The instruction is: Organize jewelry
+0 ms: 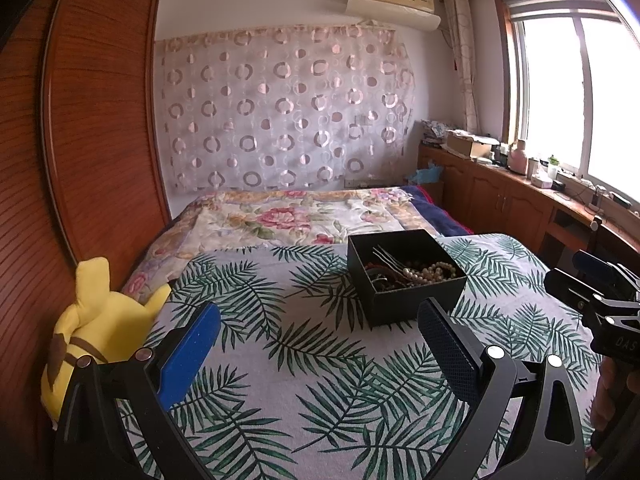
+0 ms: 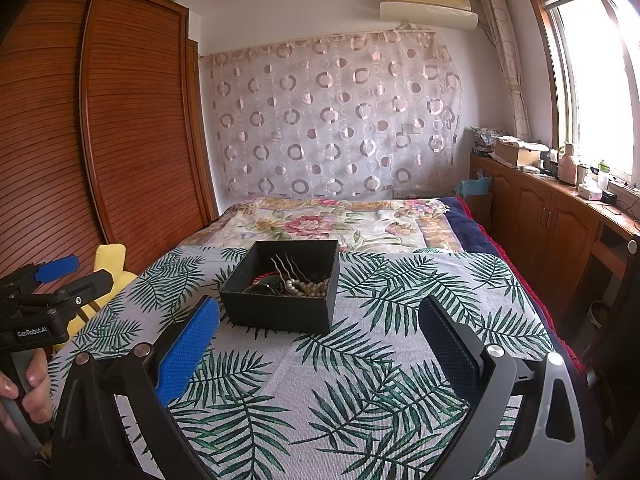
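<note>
**Jewelry box on leaf-print cloth, both grippers held back from it**

While the black box (image 1: 404, 276) sits open on the leaf-print cloth (image 1: 280, 360) covering the near part of the bed, the left gripper (image 1: 320, 344) is seen in the left wrist view with its fingers spread wide and nothing between them. The box lies ahead of the gripper and toward its right finger, apart from both fingers. Inside the box, a strand of pearl beads (image 1: 432, 272) is noted, along with thin wavy metal pins (image 1: 386, 258) and a dark tangle of other pieces that cannot be made out. A yellow plush toy (image 1: 96, 320) is seen at the left edge of the bed, against the wooden wardrobe (image 1: 96, 120). The right gripper (image 1: 592, 292) is visible at the right edge of the frame, held by a hand (image 1: 612, 396).

In the right wrist view, the right gripper (image 2: 320, 344) is likewise recorded with fingers wide apart and empty. The box (image 2: 280, 300) is seen ahead and slightly toward the left finger, not touched. The pearl beads (image 2: 310, 286) lie at the near right of the box interior, the pins (image 2: 286, 268) leaning above them. The left gripper (image 2: 68, 276) appears at the left edge with its fingers apart, gripped by a hand (image 2: 28, 392). A floral blanket (image 2: 320, 224) is noted on the bed beyond the cloth.
</note>
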